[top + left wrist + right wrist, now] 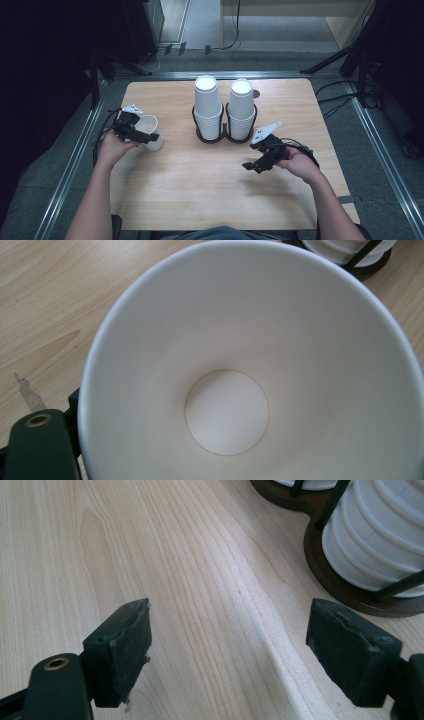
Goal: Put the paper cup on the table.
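Observation:
My left gripper is shut on a single white paper cup at the table's left side. In the left gripper view I look straight into the empty cup; one black jaw sits outside its wall at the lower left, and the other jaw is hidden behind the cup. My right gripper hovers low over the table right of centre. It is open with only bare wood between its pads. Two stacks of upturned white cups stand in a black wire holder mid-table.
The holder's dark base and the nearer stack lie just ahead and to the right of the right gripper. The wooden table has metal rails along both sides. Cables and dark stands lie on the floor beyond.

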Demonstrator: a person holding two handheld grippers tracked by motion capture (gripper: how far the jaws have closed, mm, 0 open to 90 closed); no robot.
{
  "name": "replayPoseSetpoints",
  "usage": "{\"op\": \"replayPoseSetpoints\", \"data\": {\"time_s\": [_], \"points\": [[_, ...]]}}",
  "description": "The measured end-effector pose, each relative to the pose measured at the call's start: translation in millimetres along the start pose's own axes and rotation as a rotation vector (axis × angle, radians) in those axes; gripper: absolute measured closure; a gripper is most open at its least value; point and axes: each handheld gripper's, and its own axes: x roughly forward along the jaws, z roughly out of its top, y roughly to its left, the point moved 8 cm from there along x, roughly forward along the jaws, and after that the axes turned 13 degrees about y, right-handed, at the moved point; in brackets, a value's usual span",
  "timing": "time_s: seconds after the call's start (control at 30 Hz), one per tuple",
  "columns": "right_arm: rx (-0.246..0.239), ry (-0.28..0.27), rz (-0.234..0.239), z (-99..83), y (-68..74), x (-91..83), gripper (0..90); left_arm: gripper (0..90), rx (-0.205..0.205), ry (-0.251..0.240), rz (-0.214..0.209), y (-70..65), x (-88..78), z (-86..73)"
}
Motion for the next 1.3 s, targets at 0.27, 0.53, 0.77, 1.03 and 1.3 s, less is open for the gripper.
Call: {"op": "replayPoseSetpoints", "data": {"time_s": [0.27, 0.53, 0.77, 1.03, 1.3], "points": [[-0.002, 0.006, -0.005, -0.7, -0.1, 0.4, 18.4, 2.3, -0.02, 0.013, -0.01, -1.3, 2.1, 2.0], [-0.011, 0.006, -0.008, -0.9, -0.3, 0.0, 18.4, 0.0, -0.018, -0.005, -0.04, -5.0, -0.1, 3.1], [-0.012, 0.011, -0.008, -1.1, 0.3, 0.3, 18.4, 0.0, -0.039, -0.051, -0.092, -4.4, -9.1, 3.8], [-0.02, 0.005, -0.014, -0.8, -0.7, -0.4, 18.4, 0.0, -0.061, -0.061, -0.119, -2.0, -20.2, 1.7], [-0.022, 0.014, -0.011, -1.9, -0.3, 0.9, 18.4, 0.0, -0.072, -0.053, -0.103, -2.8, -30.5, 5.8]]}}
